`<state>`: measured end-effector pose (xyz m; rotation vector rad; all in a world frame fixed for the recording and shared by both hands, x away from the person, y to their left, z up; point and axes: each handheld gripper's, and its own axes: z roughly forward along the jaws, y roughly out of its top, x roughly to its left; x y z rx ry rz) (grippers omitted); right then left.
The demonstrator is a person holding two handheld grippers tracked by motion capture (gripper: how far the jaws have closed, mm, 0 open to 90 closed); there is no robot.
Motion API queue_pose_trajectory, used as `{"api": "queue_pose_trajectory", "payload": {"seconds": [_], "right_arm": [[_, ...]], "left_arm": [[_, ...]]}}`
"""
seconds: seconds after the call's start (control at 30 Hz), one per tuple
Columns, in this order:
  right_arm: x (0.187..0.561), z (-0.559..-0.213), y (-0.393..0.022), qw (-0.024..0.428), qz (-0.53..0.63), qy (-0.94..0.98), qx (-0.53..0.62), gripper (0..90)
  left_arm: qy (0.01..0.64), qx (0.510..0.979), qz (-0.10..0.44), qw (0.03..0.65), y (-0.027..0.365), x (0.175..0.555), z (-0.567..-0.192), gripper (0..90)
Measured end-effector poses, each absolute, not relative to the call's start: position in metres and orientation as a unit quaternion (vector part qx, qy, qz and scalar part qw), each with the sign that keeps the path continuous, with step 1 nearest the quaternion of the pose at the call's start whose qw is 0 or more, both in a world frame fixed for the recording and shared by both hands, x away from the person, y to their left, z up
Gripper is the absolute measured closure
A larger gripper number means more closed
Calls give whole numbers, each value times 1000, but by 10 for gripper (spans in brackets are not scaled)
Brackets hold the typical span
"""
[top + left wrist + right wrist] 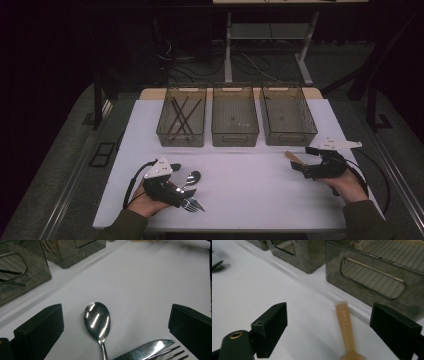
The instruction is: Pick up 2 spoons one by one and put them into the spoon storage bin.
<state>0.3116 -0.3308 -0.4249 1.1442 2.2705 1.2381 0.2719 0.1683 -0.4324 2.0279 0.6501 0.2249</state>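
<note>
Where the high view blurs, spoon between left gripper's parted jaws.

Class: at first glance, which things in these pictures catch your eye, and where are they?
Three see-through bins stand in a row at the table's far side, the left one holding dark sticks. A shiny spoon lies between the open jaws of the left claw. A tan wooden utensil lies before the open right claw.

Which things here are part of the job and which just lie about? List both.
Likely in the job: spoon, knife, fork, wooden utensil, three bins, dark sticks.
Lying about: floor cables, far table legs.
</note>
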Motion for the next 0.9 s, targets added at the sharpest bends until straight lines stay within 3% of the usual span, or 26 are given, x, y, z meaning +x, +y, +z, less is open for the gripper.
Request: {"api": "queue_pose_trajectory", "payload": {"seconds": [0.17, 0.23, 0.6, 0.9], "right_arm": [[319, -422, -338, 153, 420, 799, 402, 164], [323, -423, -341, 141, 415, 801, 408, 233], [337, -433, -353, 114, 396, 812, 413, 430], [349, -435, -345, 99, 381, 827, 402, 544]], "left_arm": [[267, 832, 92, 478, 168, 273, -432, 0], [265, 831, 93, 479, 168, 273, -433, 0], [265, 832, 91, 479, 167, 273, -433, 0], [267, 833, 92, 477, 167, 273, -433, 0]]}}
